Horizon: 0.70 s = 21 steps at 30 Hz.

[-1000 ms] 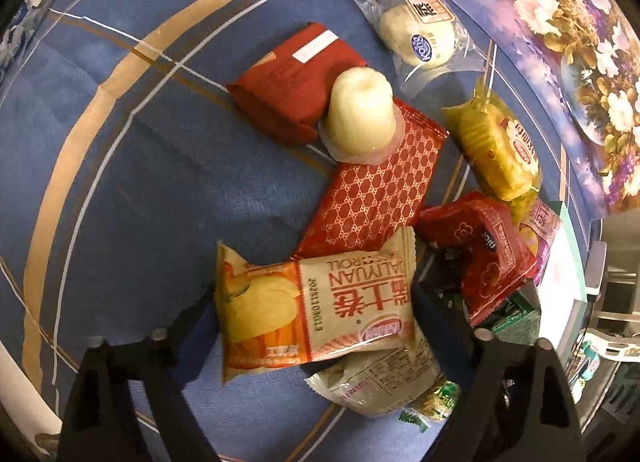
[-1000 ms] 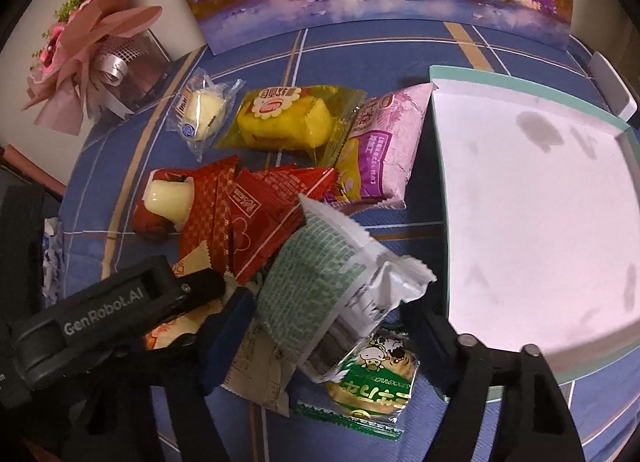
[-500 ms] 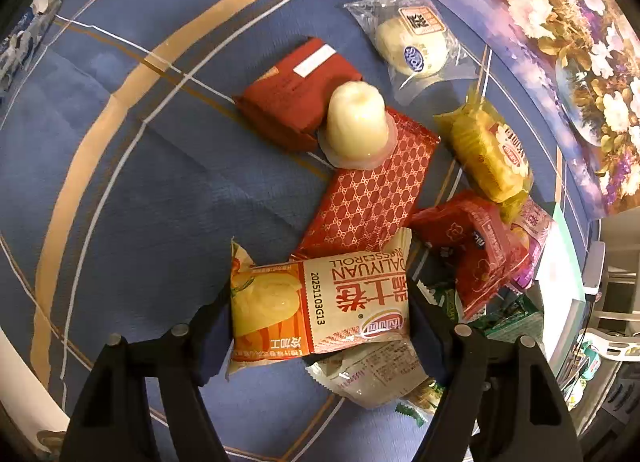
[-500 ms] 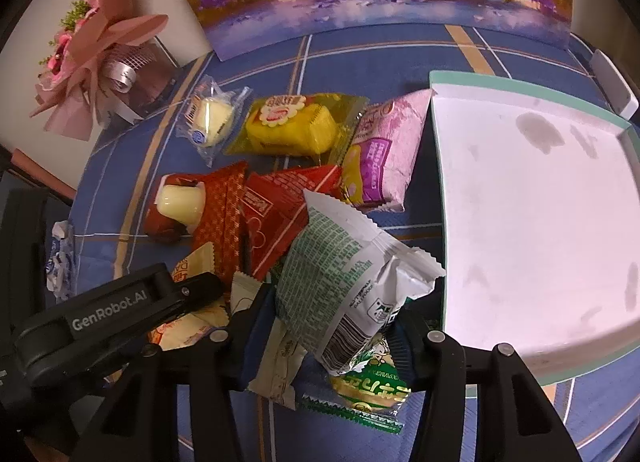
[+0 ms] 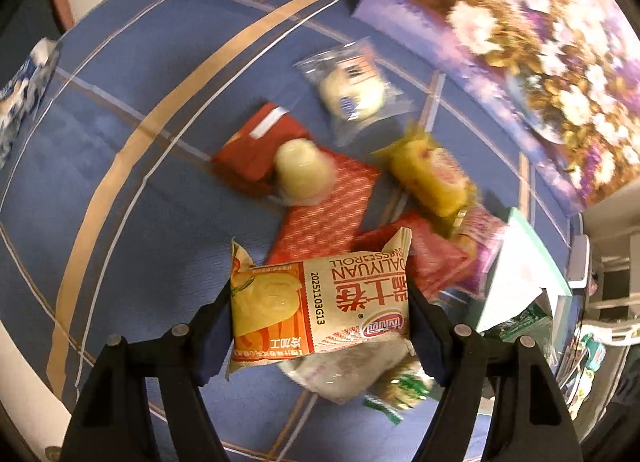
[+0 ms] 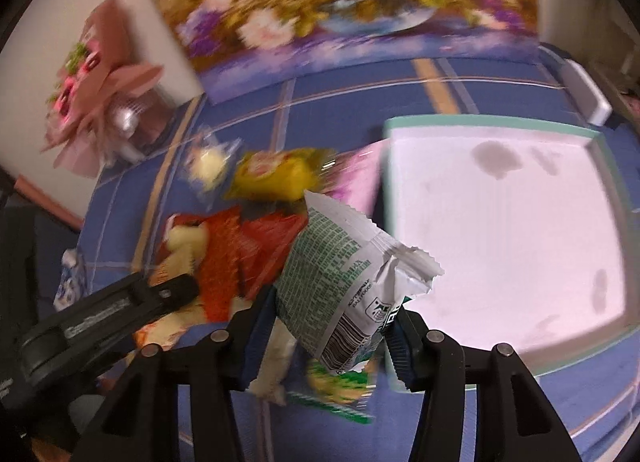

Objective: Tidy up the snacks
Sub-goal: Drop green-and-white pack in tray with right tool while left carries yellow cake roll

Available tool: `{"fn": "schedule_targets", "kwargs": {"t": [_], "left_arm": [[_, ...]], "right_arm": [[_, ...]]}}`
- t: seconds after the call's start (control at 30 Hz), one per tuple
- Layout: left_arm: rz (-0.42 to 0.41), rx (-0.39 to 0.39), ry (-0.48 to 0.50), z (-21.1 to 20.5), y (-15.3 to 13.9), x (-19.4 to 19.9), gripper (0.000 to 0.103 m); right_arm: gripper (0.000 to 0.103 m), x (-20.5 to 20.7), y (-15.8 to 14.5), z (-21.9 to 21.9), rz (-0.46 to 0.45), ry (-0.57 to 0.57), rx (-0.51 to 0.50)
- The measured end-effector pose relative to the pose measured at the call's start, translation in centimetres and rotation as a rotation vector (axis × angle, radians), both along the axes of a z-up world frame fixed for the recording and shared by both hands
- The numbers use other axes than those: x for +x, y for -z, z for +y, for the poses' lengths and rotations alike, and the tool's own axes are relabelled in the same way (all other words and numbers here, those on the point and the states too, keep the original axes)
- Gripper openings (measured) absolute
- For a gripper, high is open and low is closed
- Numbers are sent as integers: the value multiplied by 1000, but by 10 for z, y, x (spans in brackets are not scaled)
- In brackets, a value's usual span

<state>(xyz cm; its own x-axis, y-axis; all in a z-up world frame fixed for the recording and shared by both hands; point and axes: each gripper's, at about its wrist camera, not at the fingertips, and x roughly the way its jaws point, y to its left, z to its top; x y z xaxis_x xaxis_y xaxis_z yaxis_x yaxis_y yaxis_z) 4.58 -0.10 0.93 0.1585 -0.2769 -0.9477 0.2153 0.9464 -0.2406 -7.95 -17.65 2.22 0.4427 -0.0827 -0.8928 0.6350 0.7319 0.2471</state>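
Gripping an orange-and-cream swiss roll packet [image 5: 320,302], the left gripper [image 5: 320,326] has both pads pressed on the packet's short ends, packet lying crosswise between the fingers, lifted off the blue tablecloth [image 5: 120,190]. Under it, near the fingertips, a pale packet [image 5: 344,374] and a green wrapper [image 5: 404,386], blurred. Ahead of the gripper: patterned red packet [image 5: 328,218] with a cream jelly cup [image 5: 304,174] on it, a darker red packet [image 5: 256,150] beside the cup, a clear-wrapped bun [image 5: 352,94] further out. Ahead-right: yellow cake packet [image 5: 432,174], red packet [image 5: 436,258], pink packet [image 5: 480,238], then the tray corner [image 5: 524,262]. Right wrist view: right gripper [image 6: 332,322] clamped on a white-and-green printed packet [image 6: 344,278], packet tilted up, crimped end poking right past the finger. Below it a green wrapper [image 6: 340,390] on the cloth. Pale pink tray [image 6: 500,238] with teal rim lies just right of the gripper, nothing in it. Left gripper's body [image 6: 104,314] shows at left. Snack pile ahead-left, motion-blurred; flower painting [image 6: 340,2] behind.
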Motion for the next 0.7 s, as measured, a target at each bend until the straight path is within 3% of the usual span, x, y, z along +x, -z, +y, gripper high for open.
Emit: {"fn": "schedule_targets", "kwargs": {"t": [0.17, 0.43, 0.7], "left_arm": [[-61, 1, 123, -38, -2, -22, 78], [-104, 8, 348, -116, 4, -69, 78], [-140, 49, 495, -163, 16, -103, 78]], "right_arm": [[54, -32, 5, -40, 57, 148, -26], [55, -94, 19, -99, 114, 360, 22], [55, -139, 31, -132, 170, 544, 53]]}}
